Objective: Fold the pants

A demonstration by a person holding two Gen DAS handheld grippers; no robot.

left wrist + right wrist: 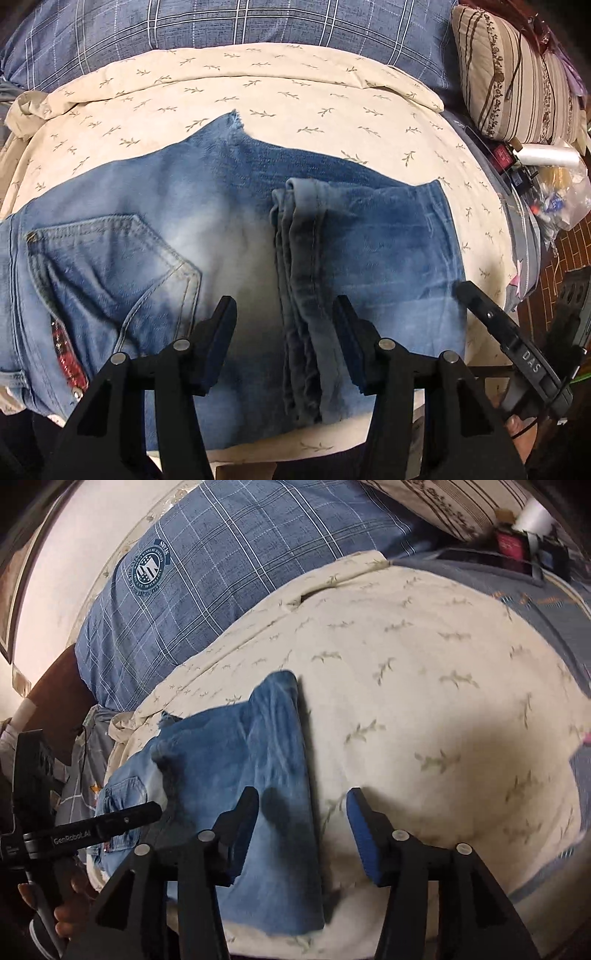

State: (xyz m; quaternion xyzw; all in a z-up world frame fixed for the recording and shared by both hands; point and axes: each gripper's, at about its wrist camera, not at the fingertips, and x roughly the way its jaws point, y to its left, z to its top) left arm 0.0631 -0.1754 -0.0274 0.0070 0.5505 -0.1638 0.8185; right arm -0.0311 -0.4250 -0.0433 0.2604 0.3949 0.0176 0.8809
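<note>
The blue jeans (229, 236) lie folded across the cream leaf-print bedspread (295, 92), leg cuffs doubled back over the seat beside the back pocket (110, 266). The left gripper (284, 343) hangs above the denim, fingers spread wide and holding nothing. The right gripper (301, 830) hovers over the folded edge, likewise wide apart and empty.

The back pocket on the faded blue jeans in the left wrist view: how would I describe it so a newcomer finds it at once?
Start at the cream leaf-print bedspread, then the faded blue denim jeans spread across it. At their left end sits the five-sided stitched back pocket. Pale double seams outline it, and a red sequinned patch lies just below, unlike the plain folded leg hems to its right.
</note>
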